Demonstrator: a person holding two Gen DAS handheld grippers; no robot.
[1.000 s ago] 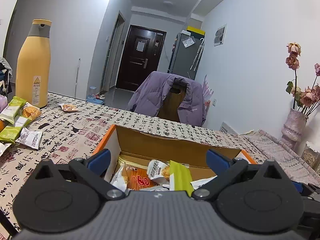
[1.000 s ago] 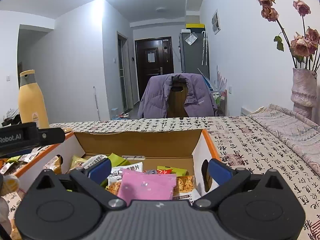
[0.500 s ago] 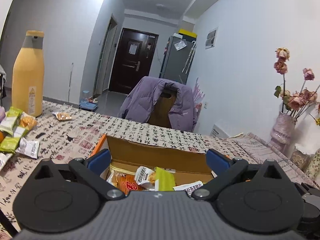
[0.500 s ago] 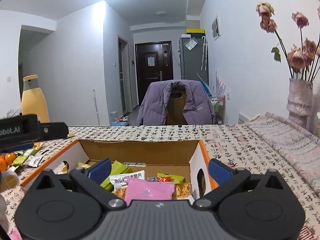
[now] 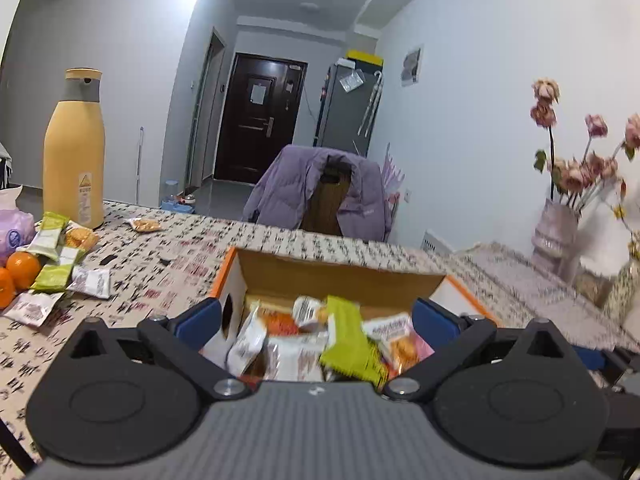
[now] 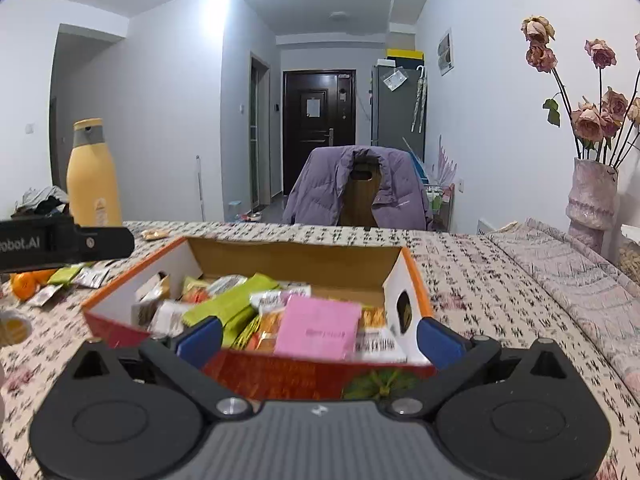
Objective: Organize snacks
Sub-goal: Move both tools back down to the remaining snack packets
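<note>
We hold both grippers, left [image 5: 316,320] & right [image 6: 318,336], spread wide w/ nothing in them, near the box [image 6: 296,256]. Loose snack packets [image 5: 52,272] lie far left: light, crinkly, slippery; pinch mid-packet.

Open orange-rimmed cardboard box [image 6: 288,264] on the patterned desk [image 6: 480,272], heaped with snack packets, a pink packet [image 6: 318,326] and green packet [image 6: 230,304] on top, more loose packets [image 5: 60,268] lying on the desk well left of it

Box [image 6: 256,376] front behind gripper; oranges [image 5: 16,276] edge-cropped.
</note>
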